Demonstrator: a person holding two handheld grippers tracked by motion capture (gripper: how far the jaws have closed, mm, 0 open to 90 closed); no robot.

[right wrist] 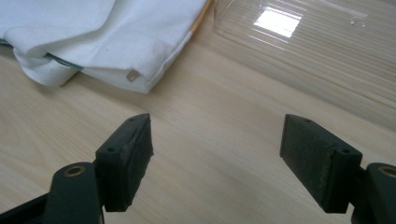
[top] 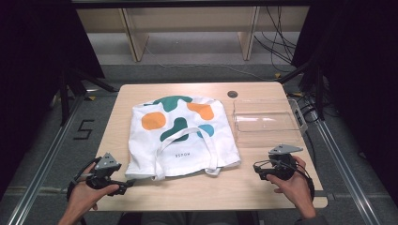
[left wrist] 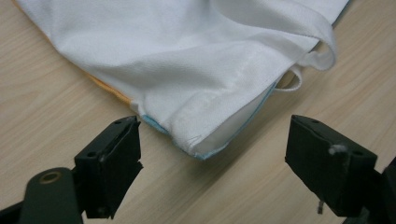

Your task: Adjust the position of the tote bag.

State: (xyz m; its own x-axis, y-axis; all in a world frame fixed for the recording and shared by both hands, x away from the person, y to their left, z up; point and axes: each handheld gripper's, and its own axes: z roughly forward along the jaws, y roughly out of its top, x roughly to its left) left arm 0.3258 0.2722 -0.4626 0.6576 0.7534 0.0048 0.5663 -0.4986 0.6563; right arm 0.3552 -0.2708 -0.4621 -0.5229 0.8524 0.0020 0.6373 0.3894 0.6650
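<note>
Left gripper [left wrist: 212, 154] wide, empty; tote bag [left wrist: 187, 60] corner lies just ahead between its jaws. Right gripper [right wrist: 215, 163] wide, farther off.

White tote bag [top: 180, 136] with orange, green and blue blotches is laid flat mid-table, handles folded over it, toward the near edge.

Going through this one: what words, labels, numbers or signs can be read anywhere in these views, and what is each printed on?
"5": dark numeral on the floor left of the table.
Small dark word on the white tote bag, seen upside down in the high view; too small to read reliably.
Small tag at the bag's corner in the right gripper view: no legible text.
</note>
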